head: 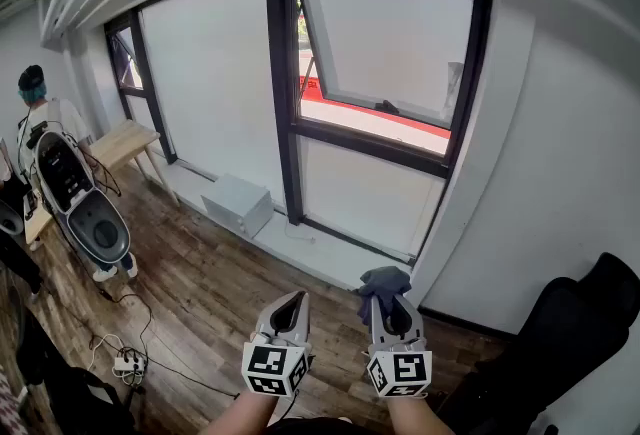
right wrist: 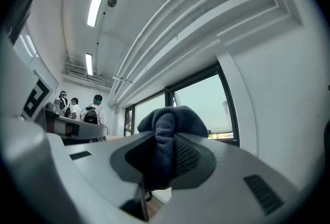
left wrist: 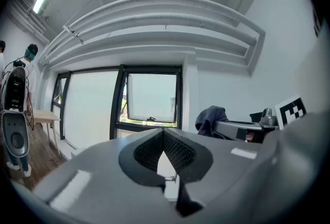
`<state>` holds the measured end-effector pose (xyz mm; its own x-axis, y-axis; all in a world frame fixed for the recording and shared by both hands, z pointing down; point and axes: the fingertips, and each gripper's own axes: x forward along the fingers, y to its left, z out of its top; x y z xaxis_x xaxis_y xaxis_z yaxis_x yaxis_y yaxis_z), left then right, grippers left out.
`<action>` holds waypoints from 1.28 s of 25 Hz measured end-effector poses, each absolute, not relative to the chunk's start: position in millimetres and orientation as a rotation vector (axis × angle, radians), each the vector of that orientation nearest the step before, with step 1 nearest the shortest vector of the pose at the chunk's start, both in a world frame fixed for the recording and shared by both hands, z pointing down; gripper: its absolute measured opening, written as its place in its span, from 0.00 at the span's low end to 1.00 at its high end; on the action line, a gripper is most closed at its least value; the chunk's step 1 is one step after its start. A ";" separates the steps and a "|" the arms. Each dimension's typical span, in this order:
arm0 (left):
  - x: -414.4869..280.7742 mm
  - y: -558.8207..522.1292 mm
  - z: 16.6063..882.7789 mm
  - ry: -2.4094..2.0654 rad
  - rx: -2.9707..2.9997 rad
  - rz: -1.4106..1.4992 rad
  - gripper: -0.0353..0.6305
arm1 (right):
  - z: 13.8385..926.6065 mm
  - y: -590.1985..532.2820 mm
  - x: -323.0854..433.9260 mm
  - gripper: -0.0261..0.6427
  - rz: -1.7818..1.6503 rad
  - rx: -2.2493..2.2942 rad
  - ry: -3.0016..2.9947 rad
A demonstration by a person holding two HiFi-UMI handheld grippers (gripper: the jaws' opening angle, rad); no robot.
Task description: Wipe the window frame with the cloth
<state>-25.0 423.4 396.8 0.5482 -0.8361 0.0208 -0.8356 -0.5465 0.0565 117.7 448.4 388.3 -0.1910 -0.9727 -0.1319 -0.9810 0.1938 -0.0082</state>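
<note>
The black window frame (head: 283,123) stands ahead of me, with a tilted-open sash (head: 385,108) at its upper right. My right gripper (head: 385,291) is shut on a dark grey-blue cloth (head: 385,277), bunched between the jaws and bulging over their tips (right wrist: 170,120). It hangs low, well short of the frame. My left gripper (head: 297,299) is beside it, shut with nothing in it, jaw tips touching (left wrist: 163,133). The left gripper view shows the window frame (left wrist: 119,107) far off and the cloth (left wrist: 210,117) to the right.
A white box (head: 238,203) sits on the wooden floor under the window. A wooden bench (head: 120,143) stands at the left wall, near a person (head: 40,103) and a grey machine (head: 85,208). Cables and a power strip (head: 125,361) lie on the floor. A black bag (head: 560,343) sits at the right.
</note>
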 end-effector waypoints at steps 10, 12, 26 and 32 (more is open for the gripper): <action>-36.6 419.7 397.6 -1.484 2.694 -0.024 0.06 | 392.6 442.5 106.5 0.16 0.104 -1.914 2.373; -41.7 419.8 398.7 -1.485 2.693 -0.021 0.06 | 391.6 442.4 102.2 0.17 0.098 -1.910 2.364; -105.0 412.4 410.9 -1.454 2.675 -0.045 0.06 | 397.7 435.1 37.6 0.18 0.117 -1.931 2.385; -135.2 406.2 418.4 -1.445 2.686 -0.056 0.06 | 408.1 431.5 11.8 0.18 0.114 -1.958 2.384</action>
